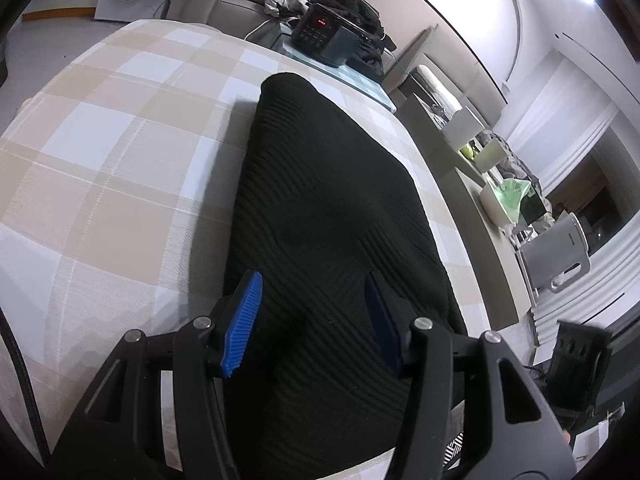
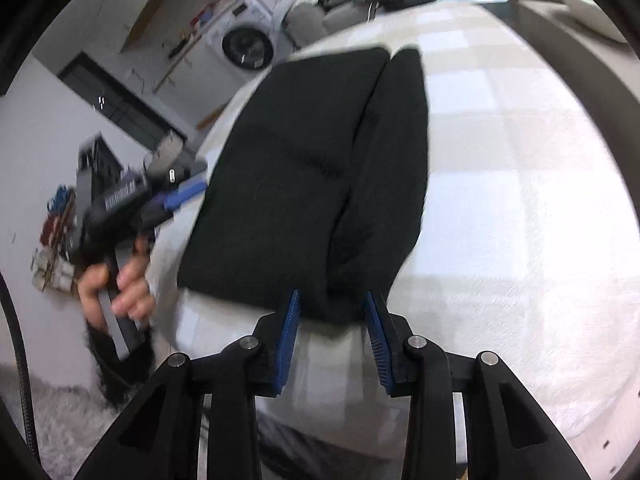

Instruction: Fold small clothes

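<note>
Garment: black ribbed knit (image 1: 320, 208), folded, lying on the checked beige-and-white cloth (image 1: 112, 152) of the table, running from its near edge toward the far edge.
Fold: from the right wrist view two lobes lie side by side with a seam between them.
Left gripper (image 1: 316, 320): blue pads spread wide over the garment's near end; whether they touch the fabric is hard to tell.
Right gripper (image 2: 332, 332): open, pad tips at the garment's near edge, gripping nothing.
Blur: right wrist view is smeared; the person's hand (image 2: 120, 288) holding the left gripper is indistinct.
Far edge: dark box with red display (image 1: 324, 32).
</note>
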Motion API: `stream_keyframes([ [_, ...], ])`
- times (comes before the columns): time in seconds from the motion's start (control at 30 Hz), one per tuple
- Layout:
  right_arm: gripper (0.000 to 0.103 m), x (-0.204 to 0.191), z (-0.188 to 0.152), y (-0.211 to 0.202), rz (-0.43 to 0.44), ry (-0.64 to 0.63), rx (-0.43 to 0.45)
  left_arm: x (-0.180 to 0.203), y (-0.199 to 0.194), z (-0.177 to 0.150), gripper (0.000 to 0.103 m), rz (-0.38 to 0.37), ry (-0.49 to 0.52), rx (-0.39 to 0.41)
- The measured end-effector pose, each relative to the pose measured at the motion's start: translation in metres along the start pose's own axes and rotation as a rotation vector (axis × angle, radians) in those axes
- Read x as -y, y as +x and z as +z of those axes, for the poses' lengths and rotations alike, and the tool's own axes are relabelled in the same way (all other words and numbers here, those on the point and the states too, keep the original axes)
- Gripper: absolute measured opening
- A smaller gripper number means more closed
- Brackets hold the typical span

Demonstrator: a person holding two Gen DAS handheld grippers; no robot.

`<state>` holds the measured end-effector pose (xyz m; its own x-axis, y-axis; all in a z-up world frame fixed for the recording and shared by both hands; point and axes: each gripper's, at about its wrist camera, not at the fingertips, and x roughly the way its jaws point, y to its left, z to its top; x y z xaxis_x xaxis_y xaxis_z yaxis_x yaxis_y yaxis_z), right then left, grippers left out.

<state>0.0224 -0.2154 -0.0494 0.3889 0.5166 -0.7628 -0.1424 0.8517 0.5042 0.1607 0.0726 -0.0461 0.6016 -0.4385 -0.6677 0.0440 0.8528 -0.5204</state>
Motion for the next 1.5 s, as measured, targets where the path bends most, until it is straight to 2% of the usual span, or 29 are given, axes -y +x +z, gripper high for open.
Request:
stream_keyframes([
  [0.07,0.035,0.008,0.010,-0.005,0.025,0.043,0.085,0.002,0.000,-0.002,0.050,-0.004,0.002,-0.004],
  [0.13,0.035,0.015,0.025,0.003,-0.012,0.072,0.125,0.003,0.002,-0.002,0.050,0.001,0.003,-0.008],
  [0.17,0.033,0.017,0.030,0.009,-0.035,0.076,0.120,0.003,0.003,-0.001,0.050,0.003,0.003,-0.011],
  [0.23,0.020,0.015,0.038,0.031,-0.058,0.061,0.065,0.004,0.003,-0.002,0.050,0.005,0.003,-0.012],
  [0.27,0.008,0.013,0.040,0.040,-0.068,0.048,0.040,0.004,0.003,-0.003,0.050,0.005,0.003,-0.011],
  [0.3,0.005,0.009,0.042,0.045,-0.075,0.026,0.025,0.003,0.002,-0.003,0.050,0.006,0.002,-0.011],
  [0.4,0.004,0.005,0.042,0.030,-0.042,-0.004,0.078,0.000,0.001,-0.002,0.050,0.014,-0.002,-0.010],
  [0.43,0.004,0.011,0.040,0.030,-0.064,0.010,0.075,-0.001,0.001,-0.001,0.050,0.013,-0.002,-0.010],
  [0.5,0.001,0.031,0.036,0.040,-0.163,0.064,0.030,-0.001,0.001,0.001,0.050,0.018,0.005,-0.011],
  [0.53,0.003,0.038,0.036,0.036,-0.144,0.101,0.051,-0.002,0.001,0.002,0.050,0.023,0.008,-0.011],
  [0.57,0.008,0.039,0.038,0.030,-0.161,0.115,0.069,-0.001,0.002,0.002,0.050,0.027,0.012,-0.012],
  [0.63,0.015,0.036,0.044,0.020,-0.147,0.106,0.132,-0.001,0.003,0.004,0.050,0.028,0.012,-0.013],
  [0.7,0.036,0.027,0.058,0.017,-0.092,0.094,0.191,0.001,0.005,0.006,0.050,0.034,0.027,-0.015],
  [0.77,0.038,0.016,0.078,0.028,-0.045,0.067,0.203,0.006,0.006,0.007,0.050,0.054,0.058,-0.014],
  [0.9,0.039,0.006,0.124,0.077,0.011,0.064,0.154,0.012,0.010,0.008,0.063,0.118,0.117,-0.013],
  [0.97,0.038,0.012,0.142,0.091,-0.004,0.062,0.131,0.014,0.014,0.008,0.071,0.162,0.146,-0.015],
  [1.0,0.028,0.015,0.150,0.100,-0.013,0.055,0.114,0.015,0.015,0.008,0.077,0.183,0.158,-0.019],
  [1.07,0.015,0.022,0.159,0.113,0.000,0.072,0.076,0.016,0.018,0.008,0.080,0.209,0.177,-0.021],
  [1.1,0.010,0.022,0.158,0.110,-0.002,0.060,0.081,0.016,0.019,0.008,0.082,0.215,0.185,-0.024],
  [1.13,0.009,0.018,0.160,0.107,0.002,0.036,0.094,0.017,0.020,0.008,0.085,0.218,0.189,-0.027],
  [1.23,0.008,0.009,0.162,0.066,0.018,-0.037,0.213,0.016,0.021,0.009,0.088,0.221,0.195,-0.030],
  [1.27,0.007,0.008,0.162,0.054,0.007,-0.045,0.240,0.015,0.021,0.010,0.089,0.218,0.194,-0.031],
  [1.33,0.007,0.009,0.162,0.044,-0.070,-0.067,0.266,0.014,0.021,0.010,0.093,0.209,0.193,-0.031],
  [1.4,0.008,0.021,0.162,0.055,-0.157,-0.052,0.222,0.012,0.022,0.010,0.094,0.211,0.193,-0.033],
  [1.47,0.008,0.037,0.162,0.077,-0.194,-0.029,0.161,0.011,0.023,0.009,0.094,0.213,0.189,-0.039],
  [1.5,0.013,0.043,0.162,0.085,-0.215,-0.020,0.138,0.011,0.023,0.009,0.094,0.214,0.187,-0.041],
])
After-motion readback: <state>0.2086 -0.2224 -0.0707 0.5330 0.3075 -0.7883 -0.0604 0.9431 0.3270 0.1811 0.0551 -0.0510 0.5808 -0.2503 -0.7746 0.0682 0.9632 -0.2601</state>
